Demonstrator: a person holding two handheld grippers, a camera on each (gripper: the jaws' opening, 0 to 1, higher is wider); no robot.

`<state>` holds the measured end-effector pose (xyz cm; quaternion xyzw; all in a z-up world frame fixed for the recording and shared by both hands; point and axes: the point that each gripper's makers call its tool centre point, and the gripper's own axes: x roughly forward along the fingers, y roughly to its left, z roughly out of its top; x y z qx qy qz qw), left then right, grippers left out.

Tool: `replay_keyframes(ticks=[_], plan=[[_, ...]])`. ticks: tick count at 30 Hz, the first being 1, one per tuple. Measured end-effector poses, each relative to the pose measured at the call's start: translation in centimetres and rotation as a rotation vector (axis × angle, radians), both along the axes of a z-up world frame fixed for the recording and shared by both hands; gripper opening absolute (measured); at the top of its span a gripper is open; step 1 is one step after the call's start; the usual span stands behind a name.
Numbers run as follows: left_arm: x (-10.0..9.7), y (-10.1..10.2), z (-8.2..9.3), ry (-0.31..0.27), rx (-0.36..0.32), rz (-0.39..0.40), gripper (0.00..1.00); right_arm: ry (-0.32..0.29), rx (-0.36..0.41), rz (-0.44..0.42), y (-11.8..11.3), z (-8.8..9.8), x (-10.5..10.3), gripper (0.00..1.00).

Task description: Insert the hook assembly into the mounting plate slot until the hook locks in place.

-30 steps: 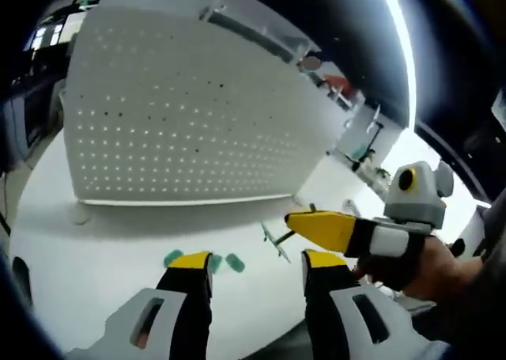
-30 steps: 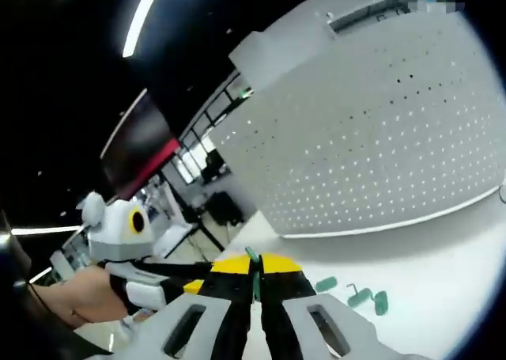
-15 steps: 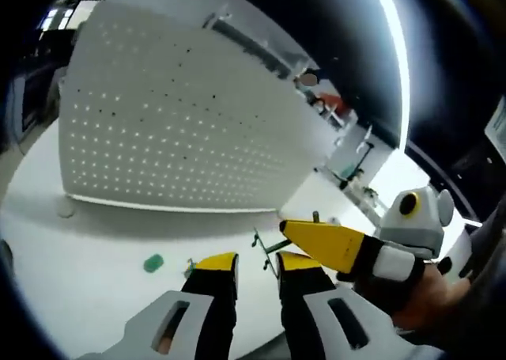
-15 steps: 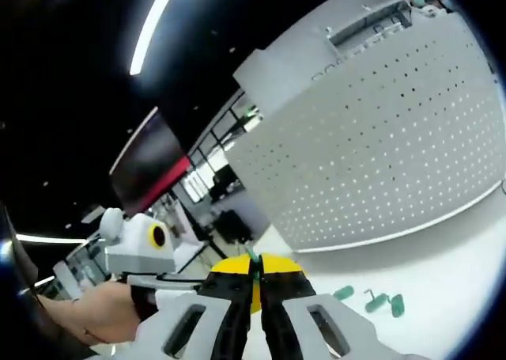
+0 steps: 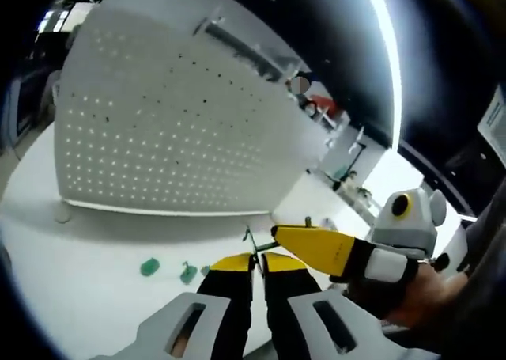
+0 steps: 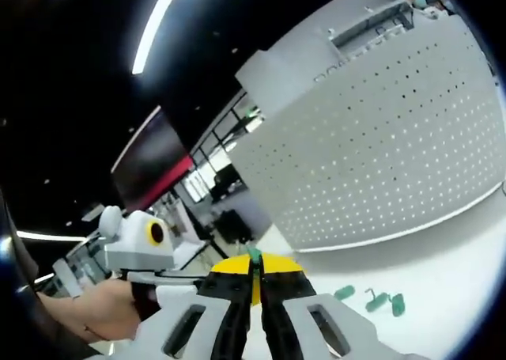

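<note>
Your left claw (image 5: 254, 263) has its jaws closed on the thin wire hook (image 5: 250, 241), and your right claw (image 6: 254, 267) is pinched shut on the same hook's green tip (image 6: 254, 255), both raised above the white desk (image 5: 95, 241). Behind stands the white perforated mounting plate (image 5: 166, 130); small green pieces (image 6: 371, 299) lie on the desk.

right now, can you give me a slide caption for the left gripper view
Both tools meet on a small wire hook above a white table, with a pegboard behind and green pieces lying nearby.
</note>
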<state>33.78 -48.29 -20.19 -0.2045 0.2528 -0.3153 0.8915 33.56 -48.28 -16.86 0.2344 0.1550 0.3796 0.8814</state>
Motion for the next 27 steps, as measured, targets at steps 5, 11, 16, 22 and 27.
replay_keyframes(ticks=[5, 11, 16, 22, 27], plan=[[0.1, 0.2, 0.2, 0.011, -0.008, -0.003, 0.02, -0.022, -0.021, 0.019, 0.2, 0.1, -0.3, 0.01], [0.0, 0.4, 0.3, 0.016, -0.01, -0.001, 0.01, -0.03, -0.046, 0.046, 0.5, 0.5, -0.6, 0.02], [0.2, 0.5, 1.1, -0.027, 0.004, 0.003, 0.01, -0.012, 0.004, 0.051, 0.4, 0.9, -0.6, 0.03], [0.5, 1.2, 0.9, -0.067, 0.105, 0.004, 0.01, -0.029, -0.02, 0.075, 0.4, 1.2, -1.0, 0.04], [0.5, 1.7, 0.7, -0.091, 0.166, 0.003, 0.01, -0.044, -0.053, 0.104, 0.6, 1.1, -1.4, 0.08]])
